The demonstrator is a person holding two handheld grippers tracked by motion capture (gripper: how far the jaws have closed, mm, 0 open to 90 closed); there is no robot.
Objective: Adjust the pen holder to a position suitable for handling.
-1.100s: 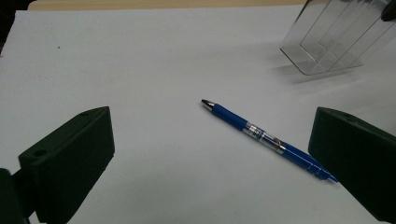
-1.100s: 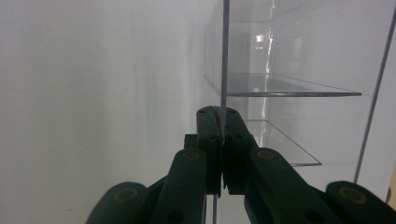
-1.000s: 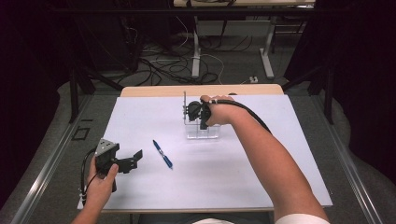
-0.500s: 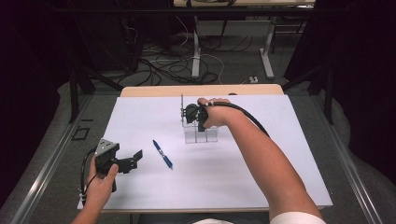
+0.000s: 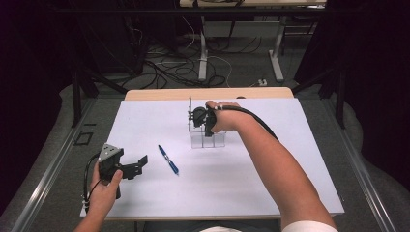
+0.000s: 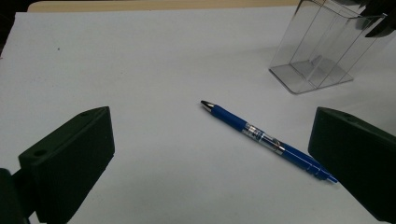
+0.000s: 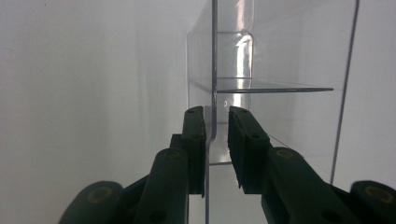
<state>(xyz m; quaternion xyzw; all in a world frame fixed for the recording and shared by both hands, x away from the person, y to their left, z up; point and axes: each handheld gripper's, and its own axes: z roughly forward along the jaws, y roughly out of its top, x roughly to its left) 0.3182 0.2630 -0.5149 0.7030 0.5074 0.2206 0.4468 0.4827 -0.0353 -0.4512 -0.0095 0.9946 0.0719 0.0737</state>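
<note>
While fingers point(image 7: 216, 116) part off clear plastic holder point(image 5: 208, 137) wall | left gripper point(image 5: 138, 166) wide, empty | glossy blue pen point(image 6: 264, 138)

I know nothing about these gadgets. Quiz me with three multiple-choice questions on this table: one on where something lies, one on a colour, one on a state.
1. Where does the pen lie?
A. flat on the white table top, between the left gripper and the clear holder
B. inside the holder
C. on the floor

2. What colour is the pen's barrel?
A. red
B. blue
C. green

3. How do the left gripper's jaws stand?
A. clamped on the pen
B. wide apart with nothing between them
C. clamped on the holder

Answers: 1 A, the high view shows it flat between the two. 2 B, the left gripper view shows a blue barrel with a silver tip. 3 B, the same view shows both pads far apart over bare table.
</note>
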